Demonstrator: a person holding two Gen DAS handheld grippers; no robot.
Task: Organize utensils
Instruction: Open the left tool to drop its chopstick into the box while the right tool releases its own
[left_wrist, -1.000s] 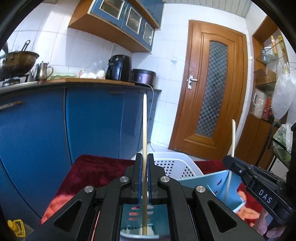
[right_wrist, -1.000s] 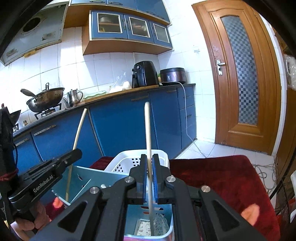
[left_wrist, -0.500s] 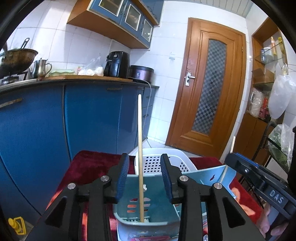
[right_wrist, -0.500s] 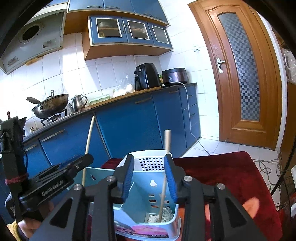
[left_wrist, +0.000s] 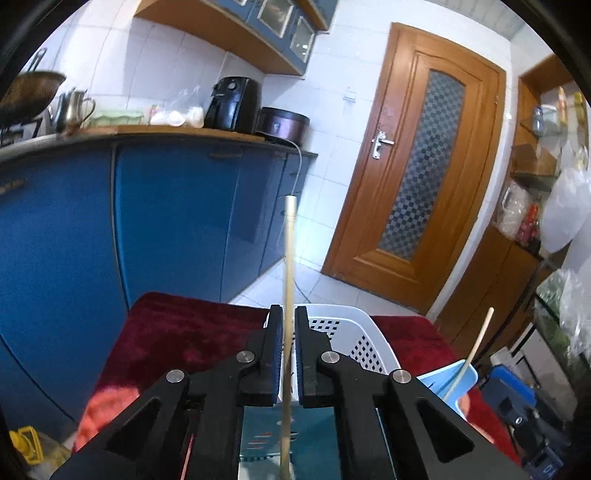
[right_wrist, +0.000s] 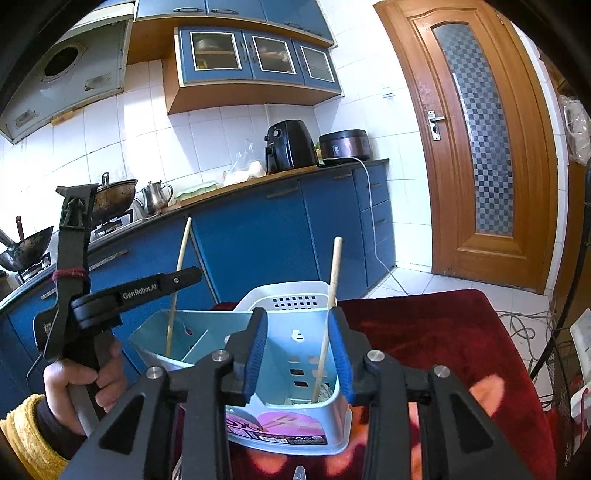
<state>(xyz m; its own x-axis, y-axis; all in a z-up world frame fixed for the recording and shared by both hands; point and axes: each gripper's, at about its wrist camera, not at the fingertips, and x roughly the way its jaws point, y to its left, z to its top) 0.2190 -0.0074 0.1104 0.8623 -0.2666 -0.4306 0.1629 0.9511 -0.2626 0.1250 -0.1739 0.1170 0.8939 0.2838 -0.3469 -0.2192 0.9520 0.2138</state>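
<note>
Half a second ago spread, the left claw (left_wrist: 289, 352) again pinches its thin wooden chopstick (left_wrist: 287, 295) standing in the light-blue plastic utensil holder (right_wrist: 236, 332). The right claw (right_wrist: 298, 354) stays spread around another chopstick (right_wrist: 328, 314).

Kitchen w/ white tiled walls (right_wrist: 155, 155) and pale tiled floor (left_wrist: 314, 284). Blue base cabinets (right_wrist: 258, 236) under a wood-edged counter (right_wrist: 280, 175); blue glass-front wall cabinets (right_wrist: 255, 55) above, range hood (right_wrist: 62, 74) at left. Brown wooden door (right_wrist: 480, 147) w/ checkered glass panel on the right. Open wood shelves (left_wrist: 543, 122) beside door. Bright, even light.
</note>
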